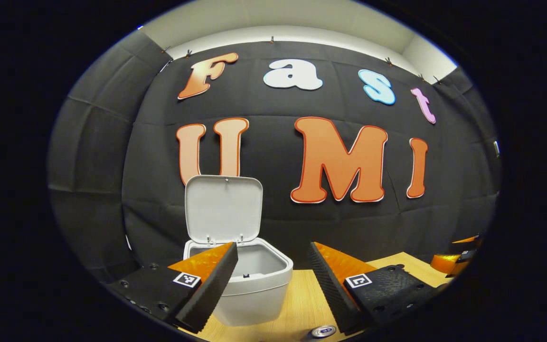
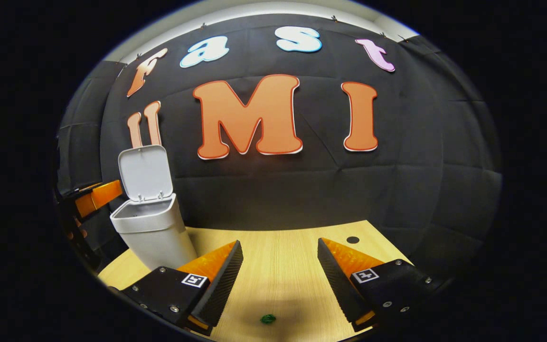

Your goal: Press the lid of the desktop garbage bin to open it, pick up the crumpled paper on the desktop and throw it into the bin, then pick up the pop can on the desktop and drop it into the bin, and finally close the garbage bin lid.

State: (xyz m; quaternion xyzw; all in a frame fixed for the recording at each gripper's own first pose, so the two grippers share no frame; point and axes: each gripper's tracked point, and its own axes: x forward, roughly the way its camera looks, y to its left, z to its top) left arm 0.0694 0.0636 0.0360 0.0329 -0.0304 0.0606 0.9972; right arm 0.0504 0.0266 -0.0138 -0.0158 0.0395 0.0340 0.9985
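**Two open grippers, lid up: the pick-up steps are in hand**

Two grippers are seen with their fingers spread wide and nothing held between them. In the left gripper view, the left gripper is held above the wooden desktop, with the white garbage bin just behind its left finger. The bin's lid is stood upright on its hinge, so the pressing step can be judged as done. The interior that can be seen looks bare, though its bottom is hidden; whether the paper has already gone in cannot be told.

At the lower edge of that view, between the fingers and close below them, the silver top of a pop can is seen. The right gripper's own view shows the right gripper over bare desktop, well apart from the bin, which stands to its left with the lid raised. A small dark green object lies on the wood below the fingers; what it is cannot be made out. A dark round hole is set in the desktop farther back.

The crumpled paper cannot be placed from these views. The step in hand is judged to be a pick-up, most likely the can. For that, the left gripper would need to be lowered and drawn back until the can sits between the fingers, then closed on its sides.
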